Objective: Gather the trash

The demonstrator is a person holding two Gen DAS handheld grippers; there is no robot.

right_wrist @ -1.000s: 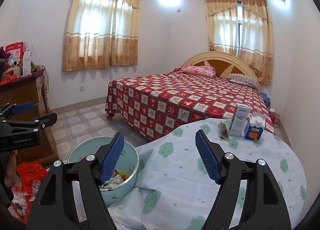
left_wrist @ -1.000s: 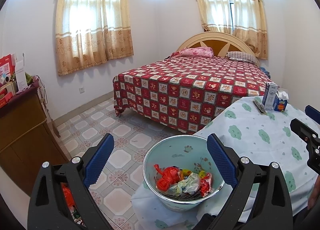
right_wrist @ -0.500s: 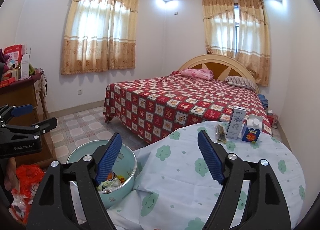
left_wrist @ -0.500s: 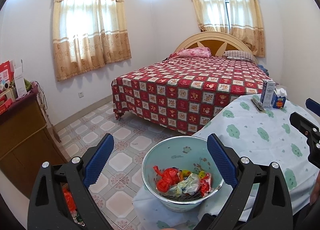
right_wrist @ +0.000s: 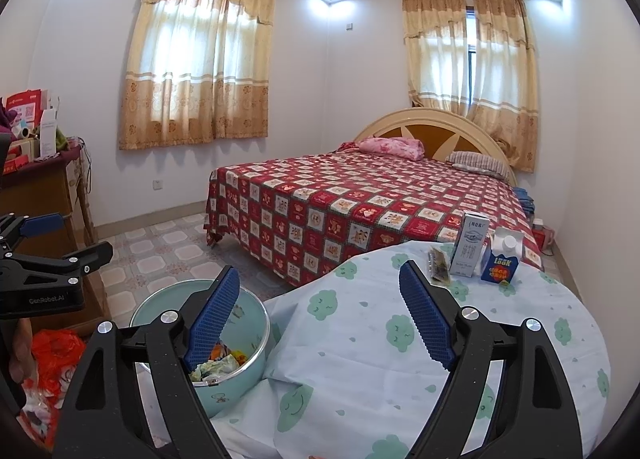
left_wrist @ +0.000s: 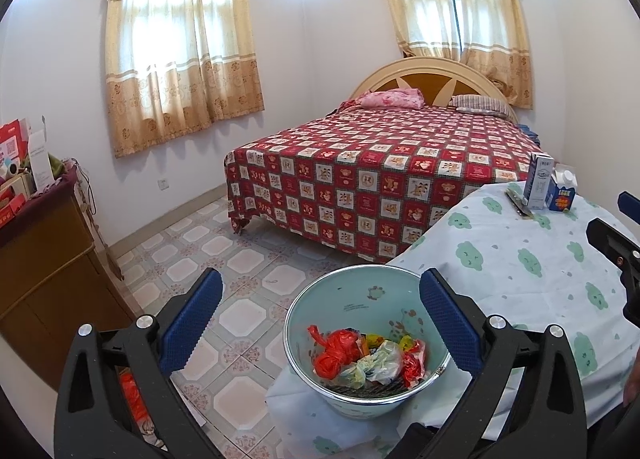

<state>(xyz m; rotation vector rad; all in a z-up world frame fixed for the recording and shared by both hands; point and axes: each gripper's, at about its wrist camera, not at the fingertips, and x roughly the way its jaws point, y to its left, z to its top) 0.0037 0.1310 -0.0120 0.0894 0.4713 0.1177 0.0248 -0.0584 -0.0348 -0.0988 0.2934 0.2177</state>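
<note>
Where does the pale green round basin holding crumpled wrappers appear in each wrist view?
Left wrist view: the pale green round basin sits low at centre, between the open jaws, at the cloud-print tablecloth's near edge.
Right wrist view: basin lower left, partly behind the left finger.
Shared landmark: the red checked bed.

Bedroom count — one basin, two cartons

One basin (left_wrist: pixel 362 299) of wrappers, two cartons (right_wrist: pixel 469 243) plus one flat packet (right_wrist: pixel 439 270) on one table (right_wrist: pixel 400 339) — one bed (left_wrist: pixel 380 179), two pillows (left_wrist: pixel 394 98), two curtained windows (left_wrist: pixel 180 59).
</note>
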